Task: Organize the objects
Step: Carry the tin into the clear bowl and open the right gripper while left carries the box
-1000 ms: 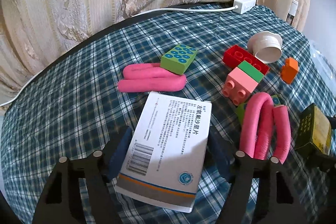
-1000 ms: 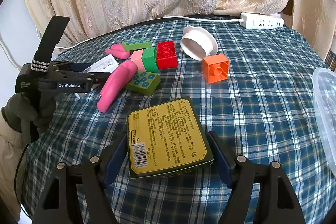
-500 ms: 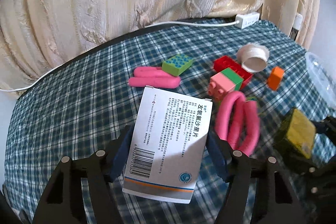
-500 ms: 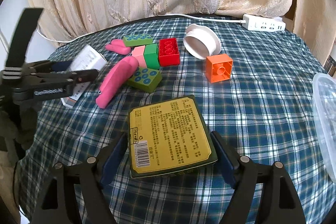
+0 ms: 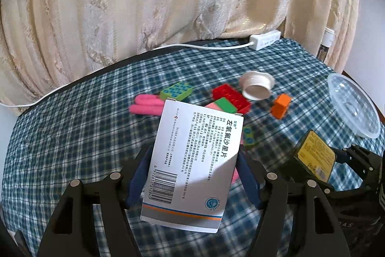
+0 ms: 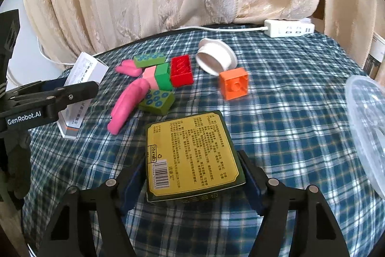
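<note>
Surface: plaid-covered surface, toy blocks at 12 o'clock.
Left gripper: I pinch the white medicine box.
Right gripper: my jaws, just closing, clamp the yellow-green box.

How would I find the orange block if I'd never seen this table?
Start at the checked tablecloth and find the white round tub lying on its side. The orange block sits just in front of it, alone, the only orange thing there.

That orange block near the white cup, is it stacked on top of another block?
No. The orange block sits alone on the checked cloth, just in front of the tipped white cup.
</note>
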Motion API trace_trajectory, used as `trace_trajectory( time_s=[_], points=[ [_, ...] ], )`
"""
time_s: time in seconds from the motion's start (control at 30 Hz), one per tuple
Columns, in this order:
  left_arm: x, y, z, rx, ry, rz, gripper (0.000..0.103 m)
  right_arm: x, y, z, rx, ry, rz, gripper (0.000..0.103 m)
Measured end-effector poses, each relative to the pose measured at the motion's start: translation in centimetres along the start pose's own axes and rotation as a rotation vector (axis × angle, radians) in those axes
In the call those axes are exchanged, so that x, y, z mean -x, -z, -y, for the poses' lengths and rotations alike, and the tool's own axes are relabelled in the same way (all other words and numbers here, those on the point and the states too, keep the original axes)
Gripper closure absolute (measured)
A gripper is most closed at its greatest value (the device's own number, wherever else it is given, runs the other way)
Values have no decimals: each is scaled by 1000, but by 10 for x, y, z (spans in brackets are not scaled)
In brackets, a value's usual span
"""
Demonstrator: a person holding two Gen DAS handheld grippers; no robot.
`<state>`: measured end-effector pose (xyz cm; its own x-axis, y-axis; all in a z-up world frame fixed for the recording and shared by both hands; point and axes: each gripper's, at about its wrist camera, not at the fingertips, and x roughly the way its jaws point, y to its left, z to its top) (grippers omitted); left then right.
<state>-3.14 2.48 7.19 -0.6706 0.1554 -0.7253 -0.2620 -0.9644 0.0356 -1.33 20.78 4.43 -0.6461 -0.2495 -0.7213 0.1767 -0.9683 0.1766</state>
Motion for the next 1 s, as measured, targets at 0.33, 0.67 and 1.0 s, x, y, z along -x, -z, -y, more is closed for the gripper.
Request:
trace_trajectory(
  time_s=[0.33, 0.67, 1.0],
  points=[
    [2, -13, 52, -54, 49, 8, 34, 43, -3, 53, -129, 54, 119, 28],
    [0, -31, 123, -120, 134, 17, 34, 92, 7, 120, -237, 195, 226, 28],
    [-13, -47, 207, -196, 245, 12, 34, 121, 18, 187, -314, 316, 251, 28]
  ],
)
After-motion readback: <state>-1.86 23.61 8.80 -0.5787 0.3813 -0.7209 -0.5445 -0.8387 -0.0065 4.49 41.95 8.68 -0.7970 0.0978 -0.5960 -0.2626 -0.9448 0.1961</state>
